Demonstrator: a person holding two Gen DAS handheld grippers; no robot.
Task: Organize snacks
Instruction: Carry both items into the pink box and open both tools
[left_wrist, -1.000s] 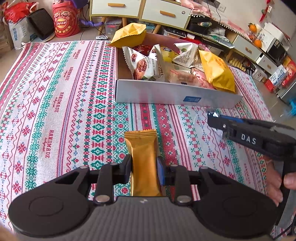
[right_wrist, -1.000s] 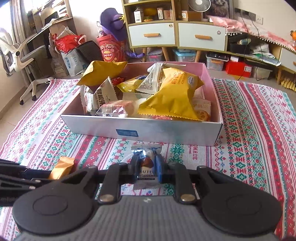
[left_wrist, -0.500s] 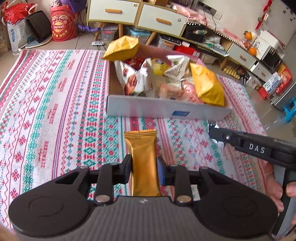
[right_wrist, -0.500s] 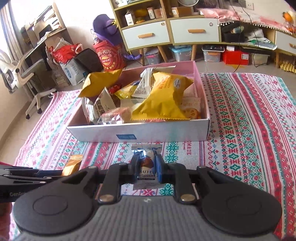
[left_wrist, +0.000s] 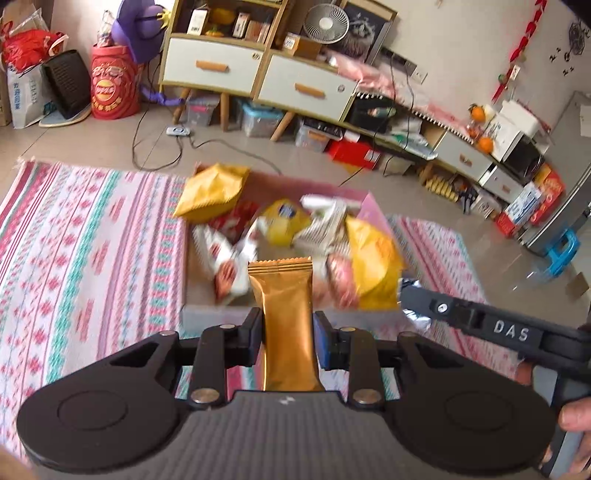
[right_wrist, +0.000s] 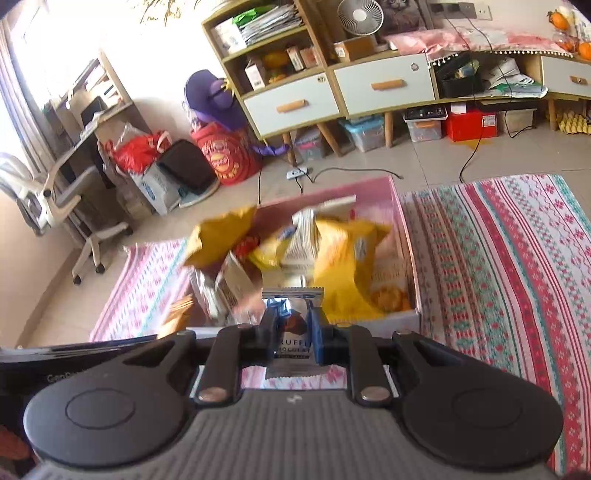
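My left gripper (left_wrist: 287, 341) is shut on a long gold snack bar (left_wrist: 286, 321) that stands upright between the pads. Just beyond it lies the open pink-lined snack box (left_wrist: 376, 210), heaped with yellow and white packets. My right gripper (right_wrist: 292, 334) is shut on a small silver and blue chocolate packet (right_wrist: 291, 328), held over the near wall of the same box (right_wrist: 404, 221). In the left wrist view the right gripper (left_wrist: 413, 301) reaches in from the right with the silver packet at its tip. Both grippers hang above the patterned cloth (left_wrist: 85, 251).
The box sits on a red, green and white woven cloth (right_wrist: 509, 258) spread over a tiled floor. Behind it stand drawer cabinets (left_wrist: 258, 74), a red snack tub (left_wrist: 114, 86), bags, cables and storage bins. An office chair (right_wrist: 62, 199) stands far left.
Both grippers have risen and moved toward the box with their snacks still gripped. The box now lies directly under and ahead of the held packets, and more of the room behind shows.
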